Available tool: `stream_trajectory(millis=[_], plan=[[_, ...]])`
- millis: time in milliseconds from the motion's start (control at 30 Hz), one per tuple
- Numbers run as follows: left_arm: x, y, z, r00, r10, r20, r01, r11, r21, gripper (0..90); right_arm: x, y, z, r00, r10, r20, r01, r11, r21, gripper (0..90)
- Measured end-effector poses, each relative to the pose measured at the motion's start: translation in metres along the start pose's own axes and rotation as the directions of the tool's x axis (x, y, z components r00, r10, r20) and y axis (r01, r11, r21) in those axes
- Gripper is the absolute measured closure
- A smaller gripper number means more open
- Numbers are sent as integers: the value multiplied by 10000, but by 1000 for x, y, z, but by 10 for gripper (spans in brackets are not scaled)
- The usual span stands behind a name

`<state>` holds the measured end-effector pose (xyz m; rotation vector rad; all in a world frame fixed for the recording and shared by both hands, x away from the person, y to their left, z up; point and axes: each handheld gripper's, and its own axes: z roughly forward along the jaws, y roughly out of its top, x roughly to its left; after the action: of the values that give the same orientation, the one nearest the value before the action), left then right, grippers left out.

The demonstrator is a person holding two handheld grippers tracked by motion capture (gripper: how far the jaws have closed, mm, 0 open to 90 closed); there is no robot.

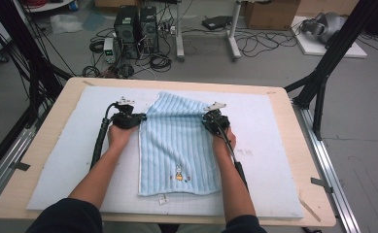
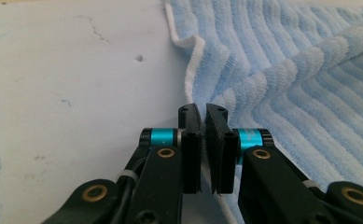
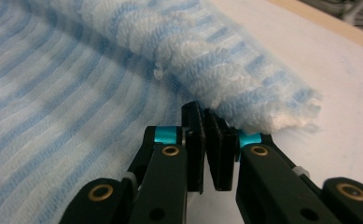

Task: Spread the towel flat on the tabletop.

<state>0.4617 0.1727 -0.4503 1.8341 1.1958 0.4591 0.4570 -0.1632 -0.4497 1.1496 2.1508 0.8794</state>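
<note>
Black fingers [image 2: 203, 122] pinch ribbed, fluffy blue towel [image 1: 177, 141].

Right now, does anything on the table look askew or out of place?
Only the towel: its far part is bunched into a raised fold between the two hand-held grippers, left and right, while the near part lies flat.

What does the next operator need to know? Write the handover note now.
Left hand-held gripper: shut on the towel's left edge.
Right hand-held gripper: shut on the towel's right edge.
Towel: light blue, on the white mat, lengthwise toward the person; far part raised and rumpled between the two grips.
Done: both edges gripped.
Left: likely fold it, then release.
</note>
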Motion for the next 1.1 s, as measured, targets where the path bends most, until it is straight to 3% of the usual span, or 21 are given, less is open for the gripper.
stream_trajectory(millis=[33, 100, 233, 300, 400, 467, 567, 633, 700, 767, 833, 900, 967, 1000, 1100], plan=[[0, 0, -1, 10000, -60, -25, 60, 10000, -38, 778, 0, 0, 0, 10000, 94, -7, -94, 9999, -42, 851], [3, -1, -2, 9995, -299, 29, 299, 9995, 54, 567, -1, -1, -3, 9996, 213, -174, -213, 9998, -4, 802], [7, -3, -10, 9965, -589, 588, 571, 9979, 315, 450, -4, -7, -14, 9957, 264, -884, -279, 9995, -157, 648], [7, -6, -17, 9971, -452, 614, 462, 9988, -144, 446, -4, -11, -24, 9956, -47, -936, 26, 9997, -223, 604], [5, -11, -29, 9965, -357, 750, 377, 9990, -253, 423, -6, -18, -37, 9929, 73, -1186, -118, 9992, -376, 570], [3, -14, -35, 9962, -214, 839, 247, 9989, -389, 419, -6, -23, -47, 9865, 213, -1625, -285, 9987, -420, 551], [-1, -20, -46, 9959, -40, 901, 85, 9987, -499, 422, -2, -30, -59, 9780, 41, -2087, -128, 9991, -405, 541], [-4, -25, -54, 9961, 3, 883, 52, 9981, -622, 422, 2, -35, -61, 9670, 263, -2535, -274, 9996, -7, 535], [-7, -28, -59, 9954, -14, 957, 60, 9989, -475, 422, 8, -36, -61, 9622, 317, -2705, -205, 9988, 443, 590], [-12, -33, -67, 9955, 49, 947, 17, 9976, -695, 426, 15, -36, -60, 9667, -126, -2556, 323, 9968, 732, 668], [-16, -37, -75, 9950, 84, 995, -15, 9977, -684, 428, 15, -35, -61, 9683, -14, -2497, 222, 9965, 803, 769], [-22, -42, -83, 9947, 144, 1013, -64, 9968, -792, 431, 14, -35, -62, 9766, -102, -2148, 298, 9956, 884, 855], [-27, -48, -89, 9942, 149, 1068, -63, 9967, -808, 438, 13, -36, -64, 9946, -89, -1038, 188, 9953, 951, 866], [-29, -50, -91, 9937, 143, 1111, -55, 9968, -794, 438, 13, -37, -64, 9977, -51, -674, 115, 9954, 949, 866], [-38, -60, -97, 9913, 283, 1282, -202, 9977, -642, 444, 14, -39, -68, 9989, 366, -302, -343, 9966, 754, 836]])
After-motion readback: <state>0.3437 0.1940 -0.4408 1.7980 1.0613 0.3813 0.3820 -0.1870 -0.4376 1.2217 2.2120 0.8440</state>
